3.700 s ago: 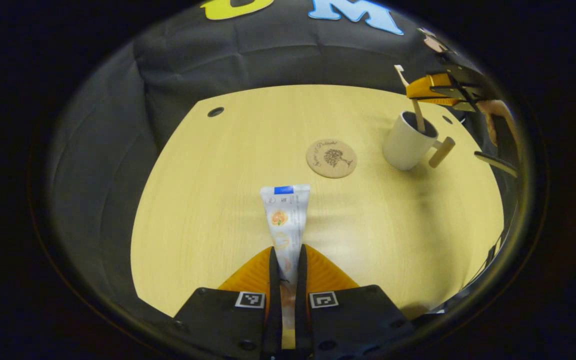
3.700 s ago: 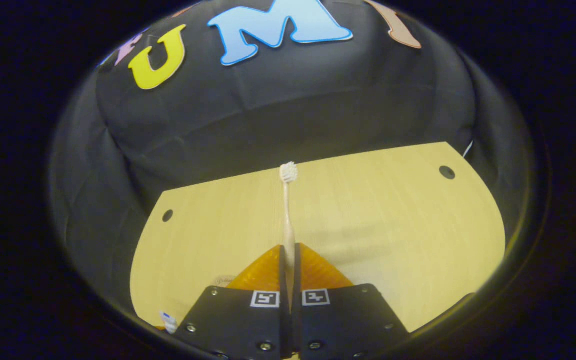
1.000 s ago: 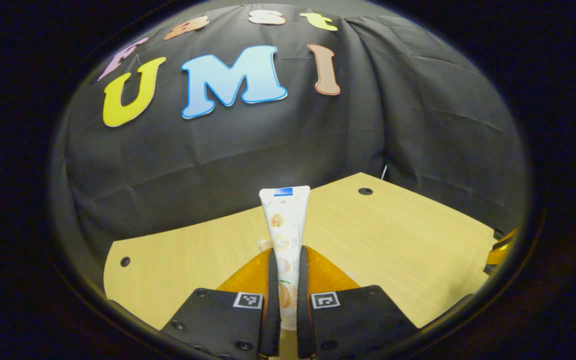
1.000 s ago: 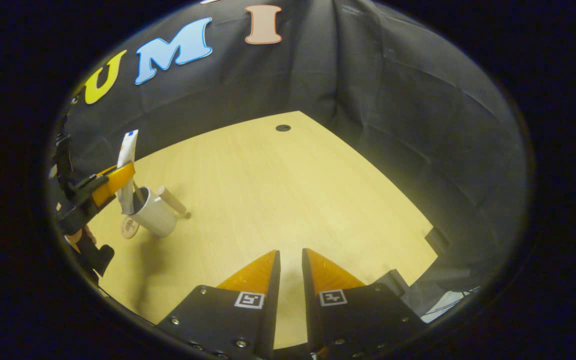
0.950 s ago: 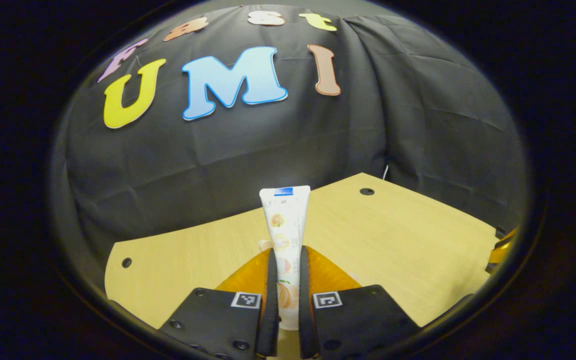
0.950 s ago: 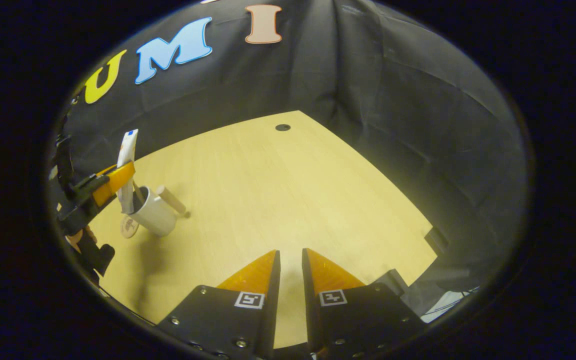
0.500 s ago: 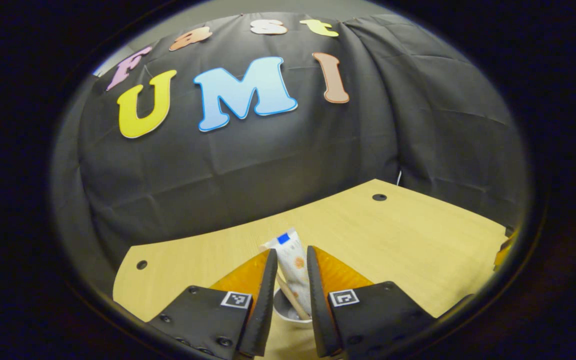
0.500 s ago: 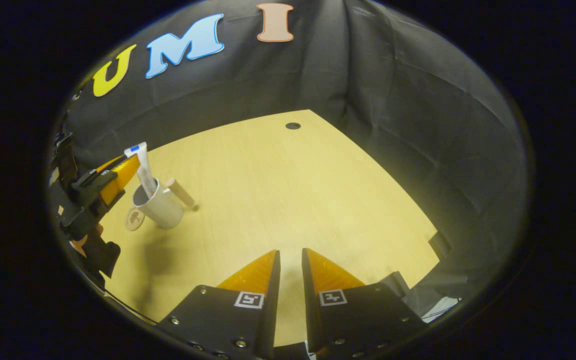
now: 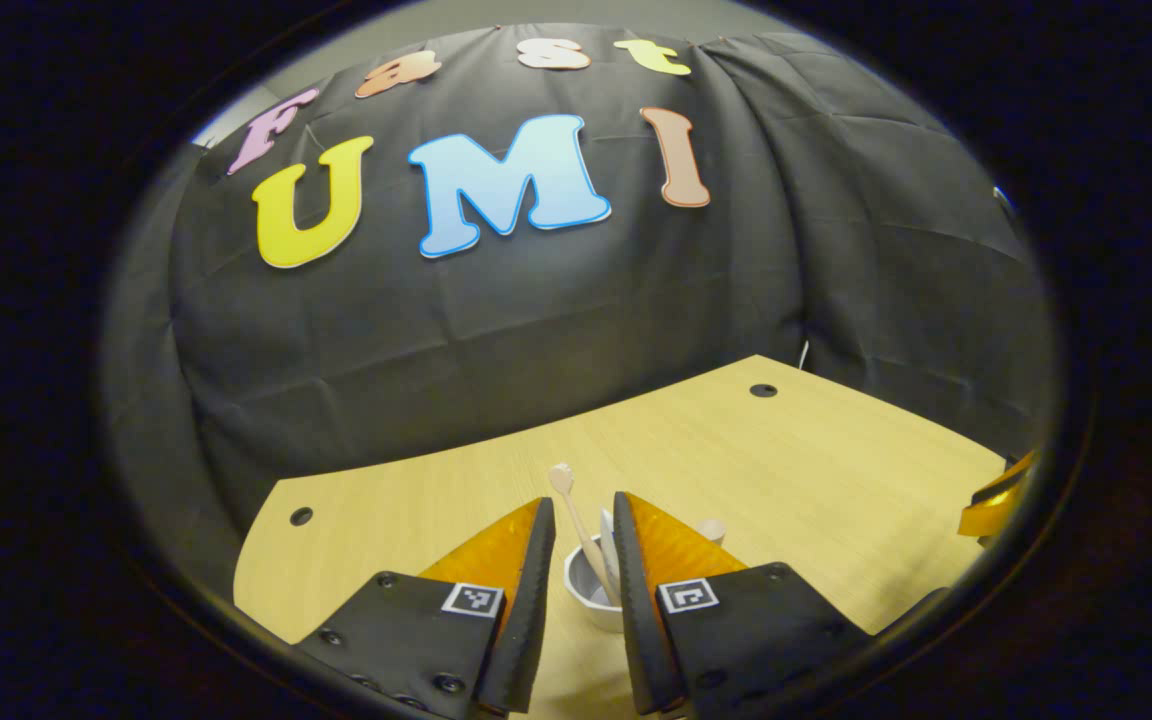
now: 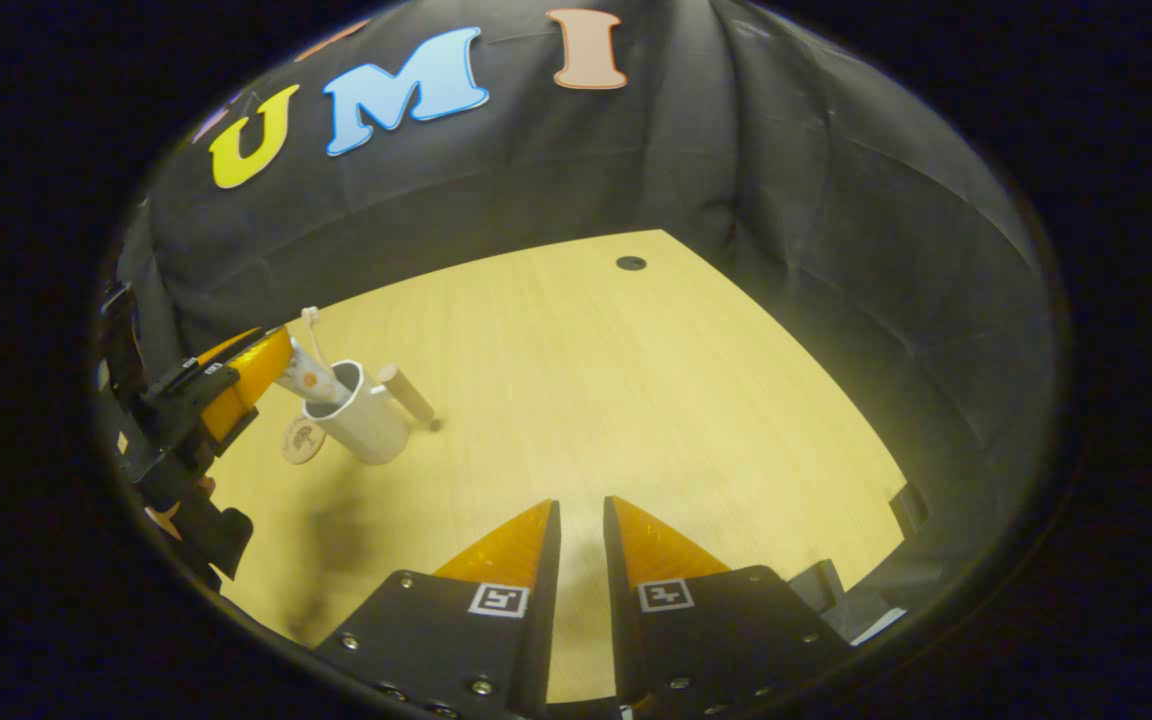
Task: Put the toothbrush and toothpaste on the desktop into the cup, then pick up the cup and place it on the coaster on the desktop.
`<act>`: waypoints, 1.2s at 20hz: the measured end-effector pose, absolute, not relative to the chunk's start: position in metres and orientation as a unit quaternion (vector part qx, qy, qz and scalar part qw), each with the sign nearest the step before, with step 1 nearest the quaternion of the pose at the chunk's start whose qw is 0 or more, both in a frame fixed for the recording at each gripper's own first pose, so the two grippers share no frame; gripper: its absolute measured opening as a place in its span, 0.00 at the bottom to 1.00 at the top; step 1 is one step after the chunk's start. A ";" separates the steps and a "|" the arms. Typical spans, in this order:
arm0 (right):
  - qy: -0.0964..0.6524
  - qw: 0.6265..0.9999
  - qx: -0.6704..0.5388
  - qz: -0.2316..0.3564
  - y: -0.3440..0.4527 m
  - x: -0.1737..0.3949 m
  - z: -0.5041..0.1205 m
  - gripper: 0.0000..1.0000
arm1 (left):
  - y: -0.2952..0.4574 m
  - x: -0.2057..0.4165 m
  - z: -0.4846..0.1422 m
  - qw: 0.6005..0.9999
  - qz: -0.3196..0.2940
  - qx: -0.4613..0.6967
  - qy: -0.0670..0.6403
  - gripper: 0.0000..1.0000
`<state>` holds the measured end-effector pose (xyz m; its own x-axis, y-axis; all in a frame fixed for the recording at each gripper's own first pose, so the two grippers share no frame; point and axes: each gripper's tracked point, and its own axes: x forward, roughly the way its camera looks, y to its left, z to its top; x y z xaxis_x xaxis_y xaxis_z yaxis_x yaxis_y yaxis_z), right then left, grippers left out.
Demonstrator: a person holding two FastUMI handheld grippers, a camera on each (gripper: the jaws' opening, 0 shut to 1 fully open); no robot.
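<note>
In the left gripper view I see my left tongs (image 9: 578,520) standing apart with nothing pressed between them, poised just above the cup (image 9: 588,598); the white cup sits on the pale wooden worktop (image 9: 836,480), and out of it leans the toothbrush (image 9: 570,508), head uppermost, with the pale edge of the toothpaste (image 9: 608,552) just beside it in the same cup; a light wooden handle (image 9: 711,531) pokes out past the right-hand finger; far off at the right edge is a sliver of the right tongs (image 9: 994,502).

In the right gripper view my right tongs (image 10: 580,530) hang over bare worktop (image 10: 636,400) with a narrow gap between them and nothing in it; well to the left stands the cup (image 10: 361,412), its wooden handle (image 10: 408,394) sticking out to the right; the toothpaste (image 10: 304,376) and toothbrush (image 10: 313,330) both lean out of its mouth towards the left tongs (image 10: 248,375), which hover just beside the rim; I cannot tell whether they touch the tube; the round coaster (image 10: 302,440) lies flat just to the left of the cup, close against its base.
</note>
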<state>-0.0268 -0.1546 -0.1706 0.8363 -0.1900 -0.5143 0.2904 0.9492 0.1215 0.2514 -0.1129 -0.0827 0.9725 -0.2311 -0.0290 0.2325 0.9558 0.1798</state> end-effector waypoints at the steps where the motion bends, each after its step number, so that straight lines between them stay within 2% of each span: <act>1: 0.256 0.955 0.092 -0.114 -0.150 -0.021 -0.169 0.25 | -0.109 0.246 -0.079 0.989 -0.116 0.089 0.000 0.43; 8: 0.262 0.964 0.042 -0.023 -0.113 0.023 -0.154 0.25 | -0.072 0.212 -0.078 0.993 -0.092 0.080 0.006 0.42; 16: 0.298 0.952 -0.053 0.054 -0.093 0.073 -0.157 0.28 | 0.002 0.182 -0.095 0.997 -0.041 0.036 0.050 0.42; 19: 0.320 0.937 -0.108 0.085 -0.087 0.093 -0.158 0.28 | 0.029 0.178 -0.105 0.997 -0.017 0.016 0.068 0.53; 20: 0.326 0.931 -0.120 0.110 -0.080 0.100 -0.157 0.32 | 0.036 0.177 -0.109 0.997 -0.011 0.012 0.075 0.59; 21: 0.336 0.924 -0.138 0.121 -0.077 0.108 -0.161 0.48 | 0.041 0.176 -0.113 0.997 -0.003 0.008 0.081 0.58; 22: 0.341 0.917 -0.159 0.132 -0.074 0.114 -0.162 0.65 | 0.047 0.175 -0.117 0.996 0.005 0.004 0.086 0.62; 23: 0.347 0.909 -0.181 0.141 -0.074 0.120 -0.160 0.69 | 0.051 0.174 -0.120 0.996 0.009 -0.001 0.092 0.62; 24: 0.355 0.900 -0.204 0.150 -0.073 0.125 -0.162 0.68 | 0.054 0.173 -0.123 0.995 0.011 -0.007 0.098 0.62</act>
<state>0.1253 -0.0735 -0.1619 0.7035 0.1242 -0.6998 -0.4143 0.8717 -0.2617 0.1730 0.0537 -0.1232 0.9806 0.0204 -0.1948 -0.0231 0.9997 -0.0117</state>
